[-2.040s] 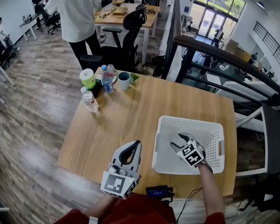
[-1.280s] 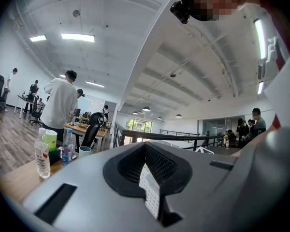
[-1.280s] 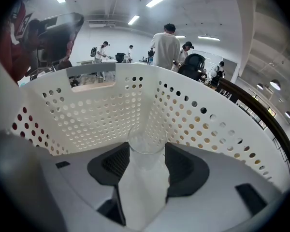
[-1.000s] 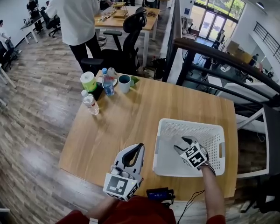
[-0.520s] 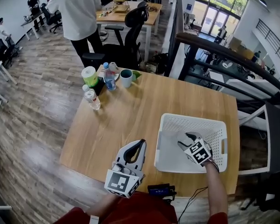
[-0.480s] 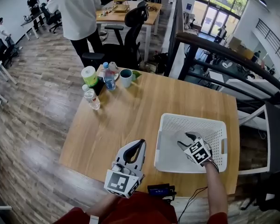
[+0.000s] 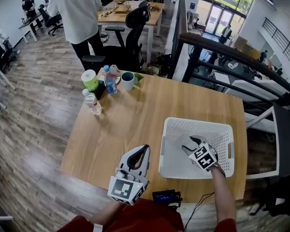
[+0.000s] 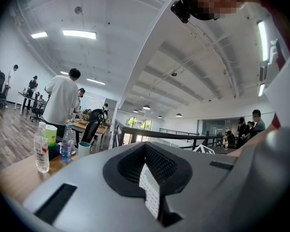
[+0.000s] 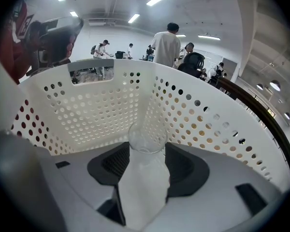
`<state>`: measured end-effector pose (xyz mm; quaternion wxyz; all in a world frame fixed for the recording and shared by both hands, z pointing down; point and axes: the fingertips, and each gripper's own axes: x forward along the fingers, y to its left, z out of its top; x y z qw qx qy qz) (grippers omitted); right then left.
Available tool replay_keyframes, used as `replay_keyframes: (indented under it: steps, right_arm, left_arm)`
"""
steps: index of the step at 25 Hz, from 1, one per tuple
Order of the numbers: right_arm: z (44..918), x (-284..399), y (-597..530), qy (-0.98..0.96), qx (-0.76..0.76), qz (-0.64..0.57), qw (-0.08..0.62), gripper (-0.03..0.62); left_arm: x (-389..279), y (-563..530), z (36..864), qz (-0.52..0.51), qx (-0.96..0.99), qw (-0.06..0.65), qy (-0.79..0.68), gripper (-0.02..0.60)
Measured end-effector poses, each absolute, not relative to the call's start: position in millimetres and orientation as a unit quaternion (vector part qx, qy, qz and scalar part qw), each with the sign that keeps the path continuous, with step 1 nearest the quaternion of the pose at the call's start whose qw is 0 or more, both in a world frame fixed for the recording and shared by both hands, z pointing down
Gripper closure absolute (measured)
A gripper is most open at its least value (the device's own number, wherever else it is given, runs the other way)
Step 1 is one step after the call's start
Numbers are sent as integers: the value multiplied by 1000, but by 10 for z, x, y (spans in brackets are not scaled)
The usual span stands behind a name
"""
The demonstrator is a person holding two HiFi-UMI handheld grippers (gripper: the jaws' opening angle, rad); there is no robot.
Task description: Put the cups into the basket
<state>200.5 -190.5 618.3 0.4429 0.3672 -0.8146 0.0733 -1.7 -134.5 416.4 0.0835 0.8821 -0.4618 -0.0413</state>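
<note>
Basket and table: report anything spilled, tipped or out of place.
Nothing stands out. The basket sits flat on the table, the right gripper holds a clear cup inside it, and the mug and water bottle at the far corner stand upright.

A clear glass cup sits clamped in the right hand-held gripper inside the white perforated basket; a pale mug stands upright at the table's far corner.

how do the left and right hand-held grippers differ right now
The right hand-held gripper is clamped on a clear cup; the left hand-held gripper is shut on nothing. The right one is down inside the white basket; the left one is outside it, over the table's near edge. Both carry a square-marker cube.
</note>
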Motion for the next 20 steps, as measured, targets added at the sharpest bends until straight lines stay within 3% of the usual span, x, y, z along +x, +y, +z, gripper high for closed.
replay_keyframes:
  steps: [20]
  right_arm:
    - [6183,2041,-1920,-818,371,78,432,358]
  left_arm:
    - [15,-1341,4134,-44,885,81,-456,575]
